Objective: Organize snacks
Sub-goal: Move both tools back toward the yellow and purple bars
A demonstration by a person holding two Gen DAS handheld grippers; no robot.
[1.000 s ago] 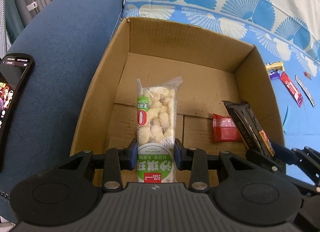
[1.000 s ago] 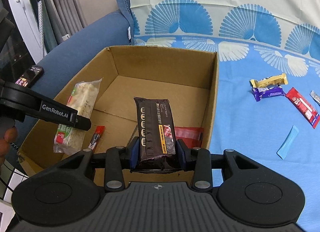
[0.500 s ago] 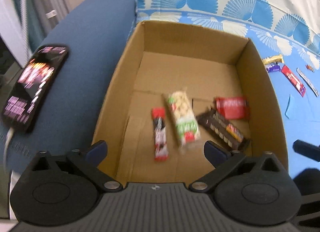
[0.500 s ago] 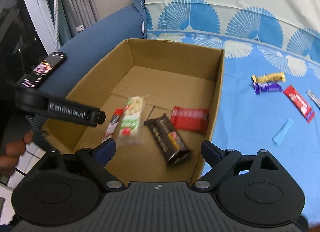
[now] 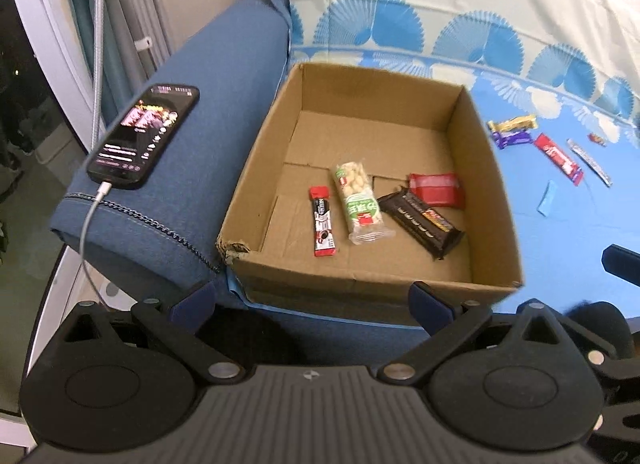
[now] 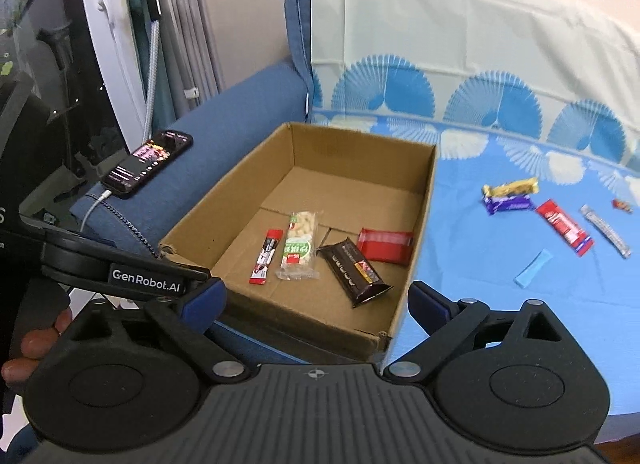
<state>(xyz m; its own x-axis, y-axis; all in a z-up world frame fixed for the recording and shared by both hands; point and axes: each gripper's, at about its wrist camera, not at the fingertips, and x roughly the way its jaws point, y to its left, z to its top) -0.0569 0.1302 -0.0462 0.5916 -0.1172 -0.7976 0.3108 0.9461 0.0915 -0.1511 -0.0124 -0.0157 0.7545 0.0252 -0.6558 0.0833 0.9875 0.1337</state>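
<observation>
An open cardboard box [image 5: 494, 168] [image 6: 424, 216] stands on the blue cloth. Inside lie a green-and-white snack pack [image 5: 357, 200] [image 6: 299, 245], a dark chocolate bar [image 5: 422, 222] [image 6: 356, 270], a red pack [image 5: 436, 189] [image 6: 385, 245] and a thin red stick sachet [image 5: 322, 222] [image 6: 265, 257]. My left gripper [image 5: 314, 300] is open and empty, held back above the box's near wall. My right gripper [image 6: 318, 296] is open and empty, also behind the near wall. Several wrapped snacks lie on the cloth to the right, among them a red bar [image 5: 559, 154] [image 6: 564, 227] and a purple bar [image 5: 512, 139] [image 6: 508, 204].
A phone [image 5: 144, 135] [image 6: 149, 156] on a charging cable lies on the blue sofa arm left of the box. A light blue sachet [image 5: 546, 198] [image 6: 532, 268] and a silver stick [image 6: 606, 230] lie on the cloth. The left gripper's body [image 6: 120, 268] shows at the left.
Both grippers opened and dropped the green-and-white pack and the dark bar into the box. Both then pulled back and up away from the box.
</observation>
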